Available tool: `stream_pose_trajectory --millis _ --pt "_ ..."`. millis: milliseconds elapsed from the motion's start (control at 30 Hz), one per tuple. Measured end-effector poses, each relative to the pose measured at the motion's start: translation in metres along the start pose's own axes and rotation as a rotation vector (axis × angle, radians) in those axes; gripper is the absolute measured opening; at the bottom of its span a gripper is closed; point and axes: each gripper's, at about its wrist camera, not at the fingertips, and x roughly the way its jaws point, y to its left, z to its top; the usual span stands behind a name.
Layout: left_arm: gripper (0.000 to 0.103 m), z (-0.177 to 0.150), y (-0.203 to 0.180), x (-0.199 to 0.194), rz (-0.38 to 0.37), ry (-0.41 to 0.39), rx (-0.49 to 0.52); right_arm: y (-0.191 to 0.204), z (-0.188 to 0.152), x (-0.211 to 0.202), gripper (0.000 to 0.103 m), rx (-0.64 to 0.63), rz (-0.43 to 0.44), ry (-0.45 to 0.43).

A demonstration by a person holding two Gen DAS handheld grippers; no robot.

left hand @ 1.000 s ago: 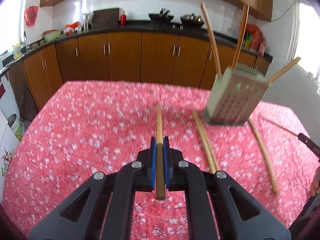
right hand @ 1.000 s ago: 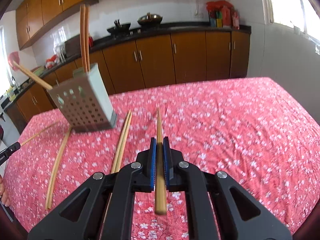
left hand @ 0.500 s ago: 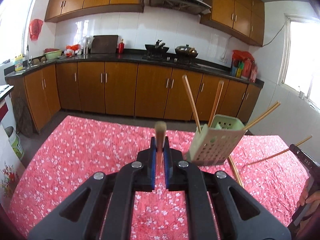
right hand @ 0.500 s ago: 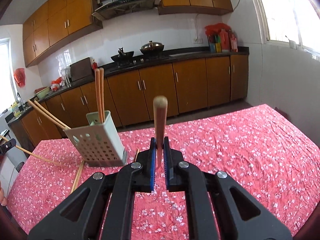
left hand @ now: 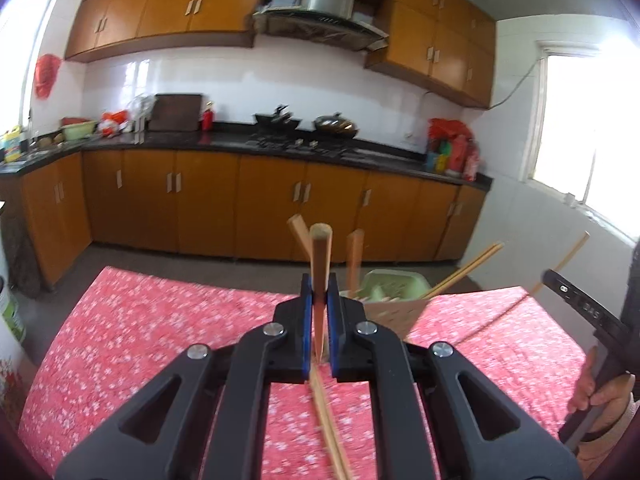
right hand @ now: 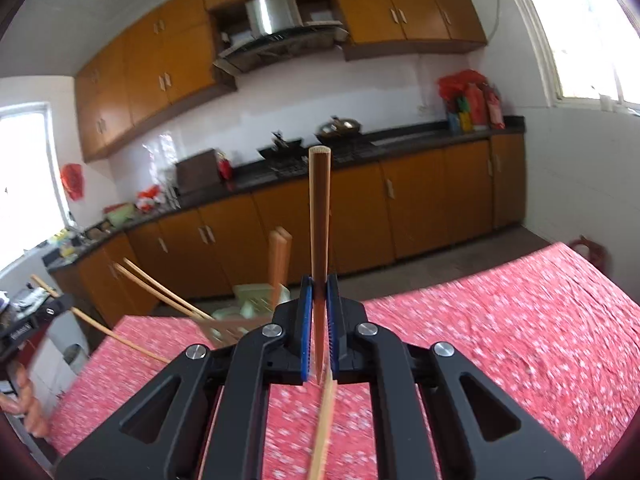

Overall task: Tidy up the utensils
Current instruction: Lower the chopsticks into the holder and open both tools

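My left gripper [left hand: 319,312] is shut on a wooden chopstick [left hand: 321,256] held upright, above the red floral table [left hand: 160,320]. My right gripper [right hand: 319,312] is shut on another wooden chopstick [right hand: 319,216], also upright. The pale green perforated utensil holder [left hand: 394,300] stands just behind and right of the left gripper, with several chopsticks [left hand: 354,256] sticking out. In the right wrist view the holder [right hand: 248,312] is just left of the gripper, partly hidden by it. Loose chopsticks lie on the cloth under both grippers [left hand: 328,420] [right hand: 324,432].
The other gripper and the hand holding it show at the right edge of the left view [left hand: 588,320] and the left edge of the right view [right hand: 24,328]. Kitchen cabinets [left hand: 240,200] and a counter stand beyond the table's far edge.
Both grippers have tilted up and risen with their chopsticks, from flat over the table to upright. The holder now sits closer, right beside each gripper.
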Motion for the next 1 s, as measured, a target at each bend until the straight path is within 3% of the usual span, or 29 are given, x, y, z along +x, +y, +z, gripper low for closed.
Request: stream_pose_trajectory --millis 233,667,800,1000 --pt "0.008 0.033 -0.033 -0.012 -0.076 -0.107 0.004 0.027 0.028 -0.009 0.008 -0.011 0.082 -0.083" --pt "0.008 0.073 -0.045 0.021 -0.016 -0.234 -0.068 0.044 0.046 0.023 0.008 -0.027 0.066 -0.175" --pt "0.008 0.071 -0.044 0.043 -0.004 -0.211 -0.068 0.042 0.046 0.039 0.008 -0.018 0.055 -0.172" --pt "0.008 0.058 -0.041 0.079 0.004 -0.127 -0.058 0.04 0.033 0.071 0.008 -0.026 0.041 -0.091"
